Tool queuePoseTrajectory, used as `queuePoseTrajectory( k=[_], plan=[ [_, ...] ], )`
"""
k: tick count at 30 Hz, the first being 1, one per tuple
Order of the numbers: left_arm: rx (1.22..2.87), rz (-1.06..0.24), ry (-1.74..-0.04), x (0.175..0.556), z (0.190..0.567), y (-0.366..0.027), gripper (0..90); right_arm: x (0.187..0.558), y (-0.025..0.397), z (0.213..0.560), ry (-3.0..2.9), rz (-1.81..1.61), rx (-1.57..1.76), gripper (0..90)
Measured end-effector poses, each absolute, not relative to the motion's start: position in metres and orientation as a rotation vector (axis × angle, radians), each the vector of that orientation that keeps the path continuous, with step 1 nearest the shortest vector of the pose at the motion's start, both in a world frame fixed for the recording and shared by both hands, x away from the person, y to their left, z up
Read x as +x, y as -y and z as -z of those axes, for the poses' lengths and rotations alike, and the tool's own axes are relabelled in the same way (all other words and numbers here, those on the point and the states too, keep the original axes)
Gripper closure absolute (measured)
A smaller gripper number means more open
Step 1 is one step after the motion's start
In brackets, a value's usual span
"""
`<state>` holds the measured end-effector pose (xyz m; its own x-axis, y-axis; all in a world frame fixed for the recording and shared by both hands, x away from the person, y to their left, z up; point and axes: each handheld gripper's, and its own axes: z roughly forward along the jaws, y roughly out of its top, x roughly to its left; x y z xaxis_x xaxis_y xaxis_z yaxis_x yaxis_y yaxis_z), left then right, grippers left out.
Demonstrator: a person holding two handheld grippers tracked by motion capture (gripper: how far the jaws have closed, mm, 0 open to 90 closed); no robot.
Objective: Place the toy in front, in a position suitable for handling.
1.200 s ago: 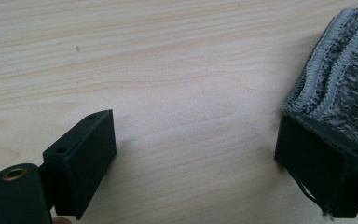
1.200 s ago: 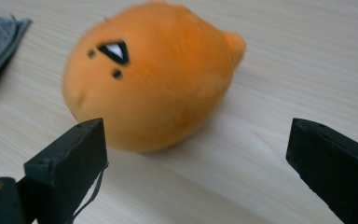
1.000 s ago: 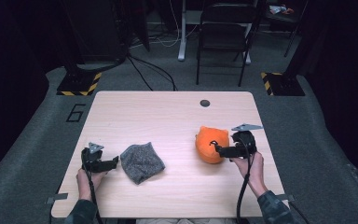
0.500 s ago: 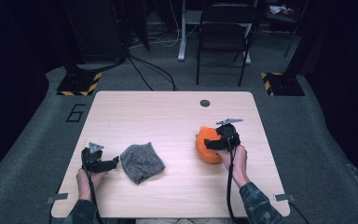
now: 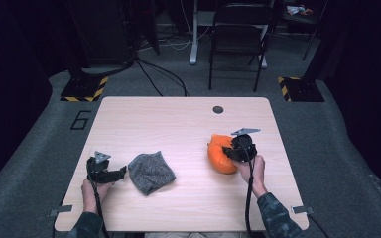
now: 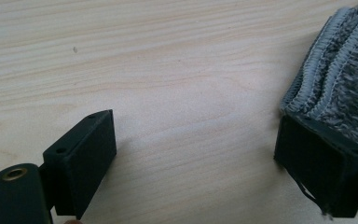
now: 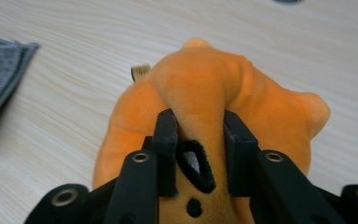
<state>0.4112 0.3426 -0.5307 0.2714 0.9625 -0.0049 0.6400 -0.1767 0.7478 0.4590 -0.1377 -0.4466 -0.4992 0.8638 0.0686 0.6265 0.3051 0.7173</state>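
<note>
Orange plush fills the space between the jaws of the right gripper, which pinch a raised fold of a soft toy, probably to get a firm hold on its loose body before lifting it. The toy rests on the pale wood surface, directly under and ahead of that gripper. In the high view the right hand reaches forward from the near edge, forearm nearly straight, with the gripper tipped down onto the toy's near side and its cable trailing back along the arm.

The left gripper has its jaws spread wide and holds nothing. One jaw touches the stitched edge of a folded grey knitted cloth; the other stands over bare wood. It looks lined up to close on that edge. The left hand lies low, close to the surface, with its gripper pointing sideways at the cloth, just beside it. Toy and cloth lie well apart.
</note>
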Motion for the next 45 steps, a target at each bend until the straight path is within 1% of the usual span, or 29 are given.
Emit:
queuePoseTrajectory(
  k=[6,16,23,27,31,32,33,34,35,36,37,38,39,40,41,42,43,45],
  plan=[
    [1.903,-0.643,-1.443,0.411,0.531,-0.343,12.2,0.46,0.133,0.441,-2.282,-1.0,1.224,72.7],
    [1.903,-0.643,-1.443,0.411,0.531,-0.343,12.2,0.47,0.121,0.426,-2.399,-1.15,0.869,73.0],
    [1.903,-0.642,-1.442,0.411,0.531,-0.343,12.2,0.48,0.115,0.423,-2.454,-1.188,0.728,72.7],
    [1.903,-0.642,-1.442,0.411,0.531,-0.343,12.2,0.485,0.112,0.425,-2.499,-1.169,0.69,72.0],
    [1.903,-0.64,-1.442,0.411,0.531,-0.342,12.2,0.491,0.11,0.436,-2.545,-1.147,0.671,70.9],
    [1.904,-0.64,-1.441,0.411,0.531,-0.342,12.2,0.493,0.107,0.446,-2.574,-1.087,0.684,68.9],
    [1.904,-0.64,-1.441,0.411,0.531,-0.342,12.2,0.493,0.107,0.446,-2.574,-1.087,0.684,68.9],
    [1.905,-0.641,-1.44,0.411,0.531,-0.343,12.2,0.494,0.108,0.446,-2.555,-1.121,0.715,62.4],
    [1.905,-0.641,-1.44,0.411,0.531,-0.343,12.2,0.494,0.108,0.446,-2.555,-1.121,0.715,62.4],
    [1.903,-0.64,-1.44,0.411,0.531,-0.342,12.2,0.493,0.108,0.443,-2.551,-1.124,0.745,51.1],
    [1.904,-0.64,-1.44,0.411,0.531,-0.342,12.2,0.493,0.108,0.443,-2.551,-1.124,0.745,51.1],
    [1.904,-0.639,-1.44,0.411,0.531,-0.342,12.2,0.492,0.108,0.442,-2.54,-1.116,0.76,42.1],
    [1.9,-0.644,-1.439,0.411,0.531,-0.342,12.2,0.491,0.109,0.439,-2.53,-1.133,0.785,35.2],
    [1.907,-0.638,-1.44,0.411,0.531,-0.343,12.2,0.487,0.111,0.434,-2.489,-1.187,0.861,19.4],
    [1.904,-0.64,-1.439,0.411,0.531,-0.342,12.2,0.487,0.111,0.434,-2.489,-1.187,0.861,19.4],
    [1.904,-0.64,-1.439,0.411,0.531,-0.342,12.1,0.485,0.113,0.426,-2.465,-1.234,1.011,14.6],
    [1.904,-0.64,-1.439,0.411,0.531,-0.342,12.2,0.485,0.113,0.426,-2.465,-1.234,1.011,14.6],
    [1.905,-0.641,-1.439,0.411,0.531,-0.342,12.2,0.481,0.113,0.419,-2.431,-1.225,1.117,14.2]
  ],
)
